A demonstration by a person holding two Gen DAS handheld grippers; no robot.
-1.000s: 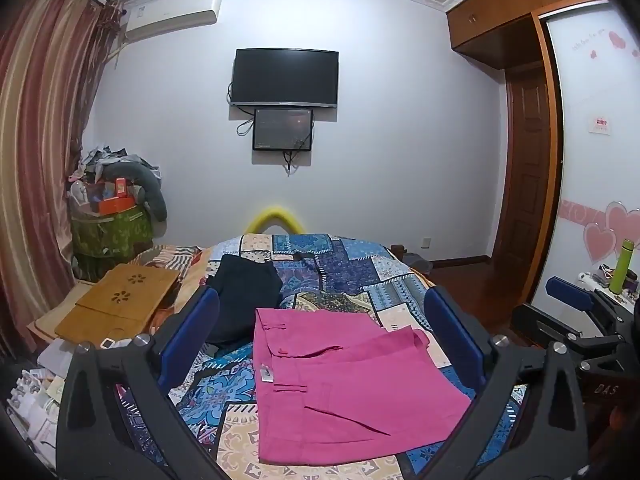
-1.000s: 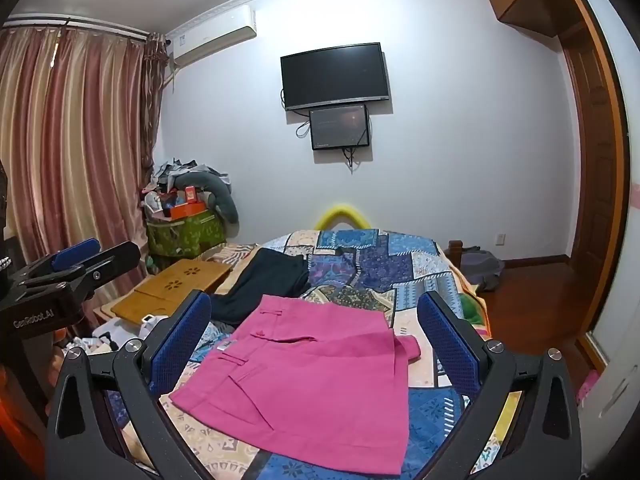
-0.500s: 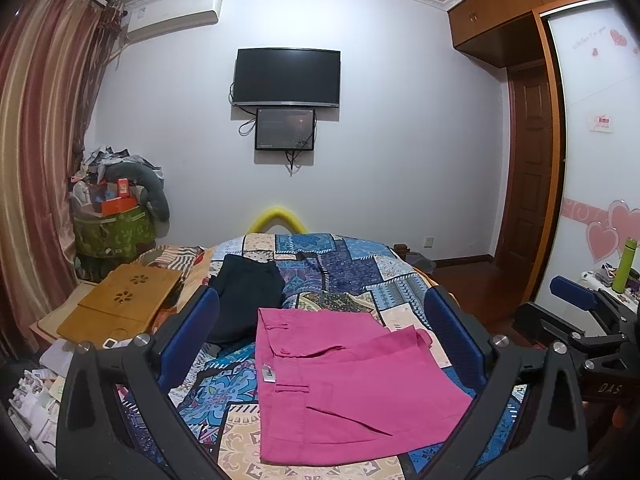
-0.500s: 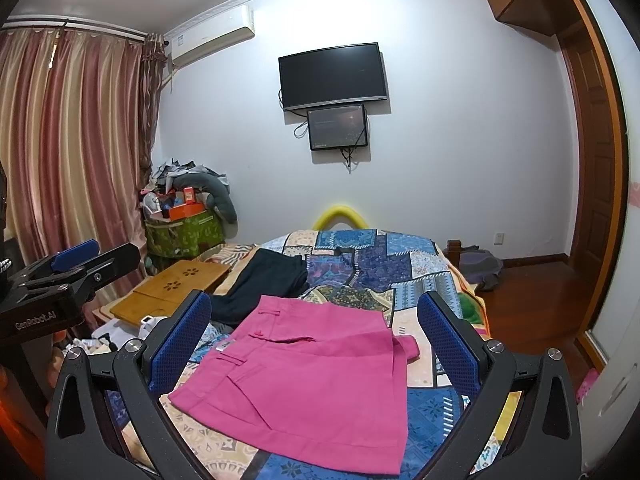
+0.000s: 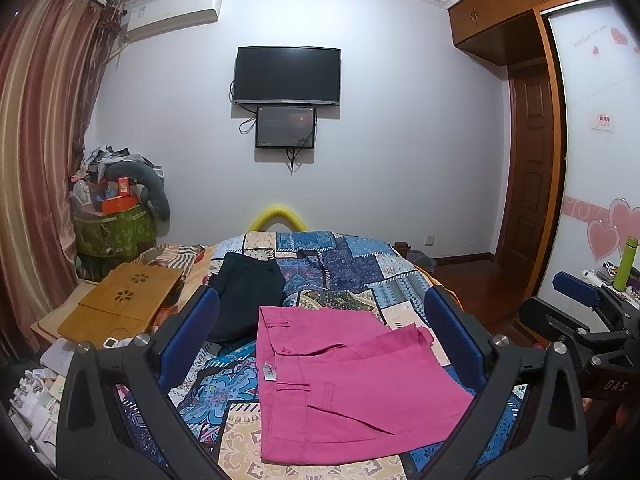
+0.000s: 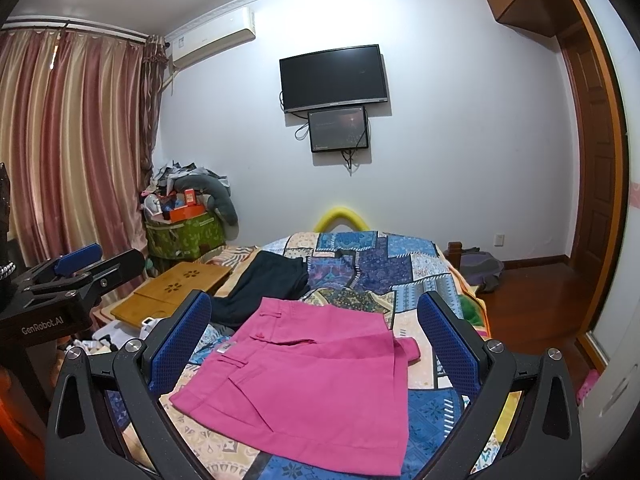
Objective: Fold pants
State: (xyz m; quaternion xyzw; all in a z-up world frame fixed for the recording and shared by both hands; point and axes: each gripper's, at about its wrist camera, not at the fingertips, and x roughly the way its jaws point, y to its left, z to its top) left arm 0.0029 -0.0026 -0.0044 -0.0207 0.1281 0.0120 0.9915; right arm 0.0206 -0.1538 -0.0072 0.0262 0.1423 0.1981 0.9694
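Note:
Pink pants (image 5: 352,384) lie folded flat on a patchwork bedspread (image 5: 352,272), waistband toward the far side; they also show in the right wrist view (image 6: 312,380). My left gripper (image 5: 320,332) is open and empty, held above the near edge of the pants. My right gripper (image 6: 316,332) is open and empty too, above the pants. A small corner of pink cloth sticks out at the pants' right edge (image 6: 408,350). The right gripper shows at the right of the left wrist view (image 5: 580,308), the left gripper at the left of the right wrist view (image 6: 80,268).
A dark garment (image 5: 244,292) lies folded beyond the pants on the left. A wooden lap table (image 5: 120,304) sits left of the bed, with a green bin of clutter (image 5: 116,232) behind. A TV (image 5: 286,76) hangs on the far wall. A door (image 5: 532,160) is right.
Both grippers have barely shifted; the views drift slightly. The pants lie as before and both grippers stay open.

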